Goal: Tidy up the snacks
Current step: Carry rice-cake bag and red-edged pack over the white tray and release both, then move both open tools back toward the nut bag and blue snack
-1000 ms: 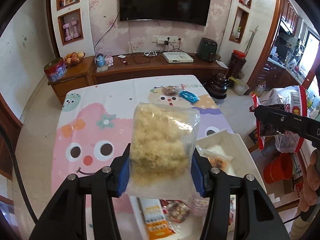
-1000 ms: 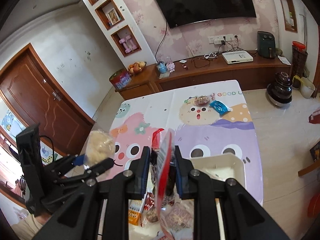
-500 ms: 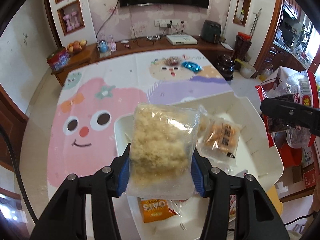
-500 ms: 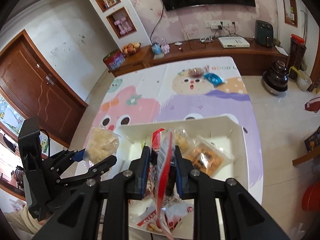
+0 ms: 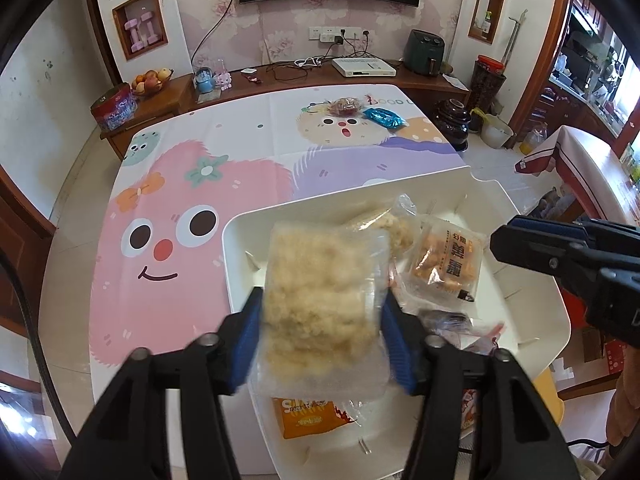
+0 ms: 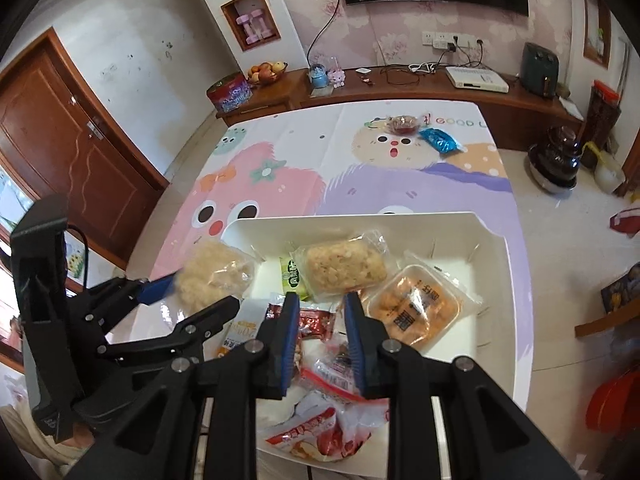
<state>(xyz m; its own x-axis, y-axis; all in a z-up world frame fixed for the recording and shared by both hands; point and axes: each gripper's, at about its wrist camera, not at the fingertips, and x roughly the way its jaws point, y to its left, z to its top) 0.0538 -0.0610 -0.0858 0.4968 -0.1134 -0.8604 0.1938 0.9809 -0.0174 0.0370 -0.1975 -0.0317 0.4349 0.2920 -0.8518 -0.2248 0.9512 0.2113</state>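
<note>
My left gripper (image 5: 322,332) is shut on a clear packet of pale yellow crumbly snack (image 5: 326,300) and holds it over the left part of a white tray (image 5: 532,344). In the right wrist view the same packet (image 6: 214,276) hangs at the tray's left edge (image 6: 240,226). My right gripper (image 6: 322,340) is open and empty above the tray; a red and white snack bag (image 6: 320,436) lies in the tray below it. The tray holds several packets, among them an orange one (image 6: 416,312) and a pale one (image 6: 344,266).
The tray sits at the near right of a table with a cartoon cloth (image 5: 192,208). A blue packet (image 5: 384,118) and a small red snack (image 5: 346,106) lie at the table's far end. A wooden sideboard (image 5: 280,80) stands behind.
My right gripper has opened and let go of the red and white bag, which now lies in the tray. Both grippers have moved lower and further over the tray.
</note>
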